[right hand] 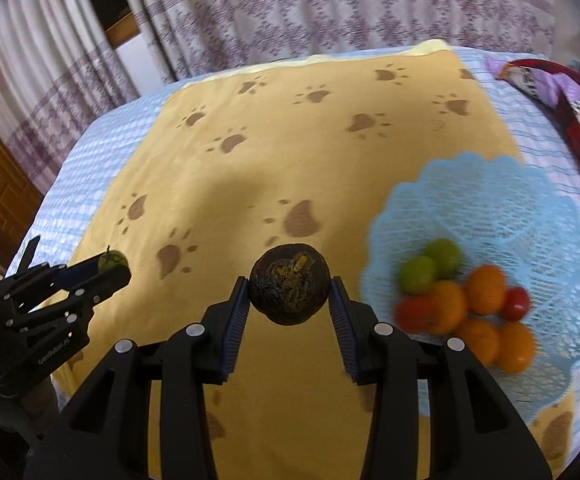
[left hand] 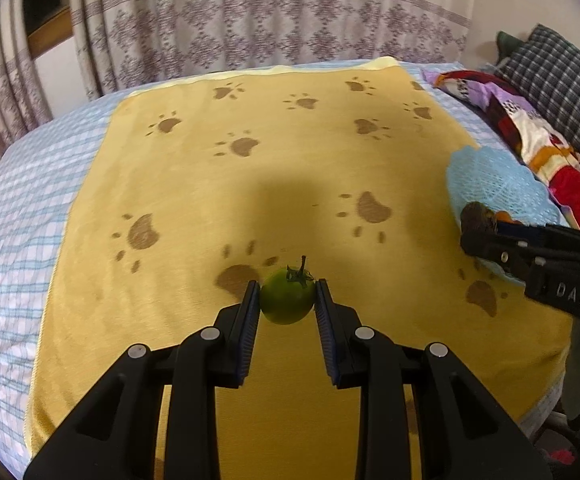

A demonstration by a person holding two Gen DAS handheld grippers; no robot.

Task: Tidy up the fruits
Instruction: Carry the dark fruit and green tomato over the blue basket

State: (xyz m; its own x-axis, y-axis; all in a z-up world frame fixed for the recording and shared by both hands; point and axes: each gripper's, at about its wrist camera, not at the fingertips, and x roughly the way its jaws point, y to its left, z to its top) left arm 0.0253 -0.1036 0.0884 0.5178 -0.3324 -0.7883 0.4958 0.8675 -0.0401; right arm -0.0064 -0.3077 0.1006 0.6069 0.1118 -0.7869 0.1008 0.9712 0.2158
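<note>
Ridged pads (left hand: 249,320) pinch smooth green fruit (left hand: 287,300) — round

Right gripper (left hand: 468,226) body, at 3 o'clock in the left wrist view: white letters "DAS", cut off by the frame edge.
Left gripper (right hand: 119,268) body, at 8 o'clock in the right wrist view: small white lettering, too blurred to read.

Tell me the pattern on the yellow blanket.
Brown paw prints on the yellow blanket, clearest in the left wrist view.
</note>
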